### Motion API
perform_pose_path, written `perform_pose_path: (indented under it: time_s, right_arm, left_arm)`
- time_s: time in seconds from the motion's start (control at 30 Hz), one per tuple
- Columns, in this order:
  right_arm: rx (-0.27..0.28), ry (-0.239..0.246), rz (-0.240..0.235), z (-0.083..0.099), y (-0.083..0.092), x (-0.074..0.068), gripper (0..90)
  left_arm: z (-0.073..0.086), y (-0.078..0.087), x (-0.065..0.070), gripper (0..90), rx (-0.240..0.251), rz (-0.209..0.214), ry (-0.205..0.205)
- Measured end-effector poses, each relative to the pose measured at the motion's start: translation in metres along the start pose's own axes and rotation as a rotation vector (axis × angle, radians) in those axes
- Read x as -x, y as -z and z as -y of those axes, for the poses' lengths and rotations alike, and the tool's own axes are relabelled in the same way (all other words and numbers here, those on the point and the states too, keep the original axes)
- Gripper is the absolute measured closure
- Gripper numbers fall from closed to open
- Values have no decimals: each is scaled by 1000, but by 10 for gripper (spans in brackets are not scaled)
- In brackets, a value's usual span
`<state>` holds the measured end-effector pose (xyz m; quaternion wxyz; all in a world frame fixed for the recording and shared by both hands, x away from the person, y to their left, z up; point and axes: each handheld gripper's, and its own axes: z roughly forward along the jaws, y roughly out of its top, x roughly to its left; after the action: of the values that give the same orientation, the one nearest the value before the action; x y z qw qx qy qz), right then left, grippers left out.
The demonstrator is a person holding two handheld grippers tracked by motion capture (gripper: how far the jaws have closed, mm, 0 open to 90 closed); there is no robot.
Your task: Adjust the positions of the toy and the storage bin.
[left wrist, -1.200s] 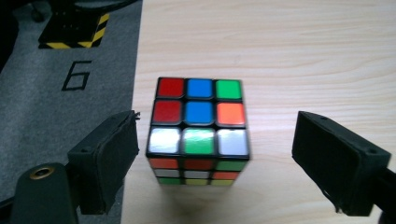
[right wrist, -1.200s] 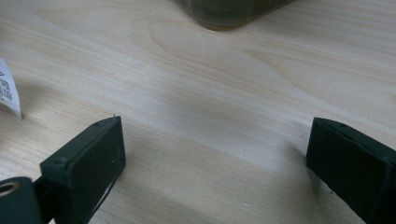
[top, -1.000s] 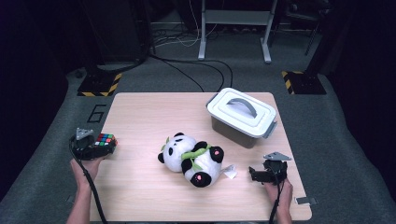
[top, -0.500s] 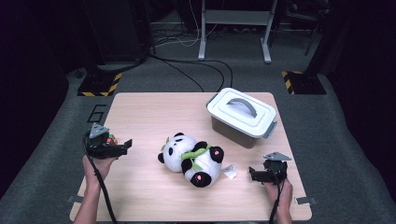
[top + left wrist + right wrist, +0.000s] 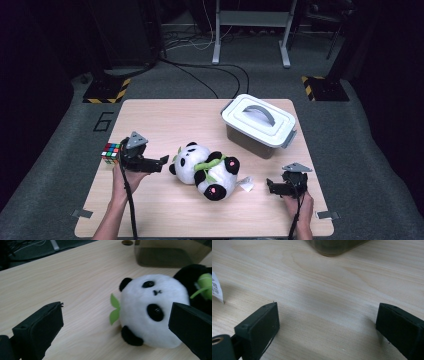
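A plush panda lies on its back in the middle of the wooden table, a green leaf on its chest. My left gripper hangs just left of its head, jaws wide open and empty; they have just opened to their widest. In the left gripper view the panda's head sits beyond the left gripper, apart from both jaws. A colourful puzzle cube rests behind that hand at the table's left edge. My right gripper stays low at the front right, open over bare wood.
A grey lidded box with a handle stands at the back right, and its base lies ahead of the right gripper. The panda's white tag lies between panda and right gripper. Cables trail from both grippers toward the front edge.
The left gripper has left the cube and travelled right and slightly up toward the panda's head. The cube stays where it was. The right hand has not moved.
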<state>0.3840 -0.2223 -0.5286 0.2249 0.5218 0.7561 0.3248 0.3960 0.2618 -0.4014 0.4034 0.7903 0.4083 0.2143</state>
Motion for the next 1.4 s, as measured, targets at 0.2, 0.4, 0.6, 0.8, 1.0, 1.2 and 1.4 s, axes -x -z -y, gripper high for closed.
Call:
perform_pose_path:
  time_s: [0.2,0.4,0.6,0.8,1.0,1.2,1.4]
  right_arm:
    - [2,-5,2,0,0,0,44]
    - [3,-6,2,0,0,0,46]
    - [3,-6,2,0,0,0,46]
    - [2,-7,0,0,0,0,46]
    - [3,-7,-3,0,0,0,48]
    - [2,-6,-4,0,0,0,48]
    - [3,-7,-3,0,0,0,49]
  left_arm:
    - [-15,-15,36,0,1,83,-61]
    - [-24,-31,63,0,-10,155,-91]
    - [-33,-51,89,0,-32,212,-121]
    - [-34,-63,98,78,-61,183,-164]
    - [-22,-82,108,417,-114,217,-180]
    - [-10,-82,109,661,-76,232,-155]
    - [-7,-74,106,732,-60,251,-175]
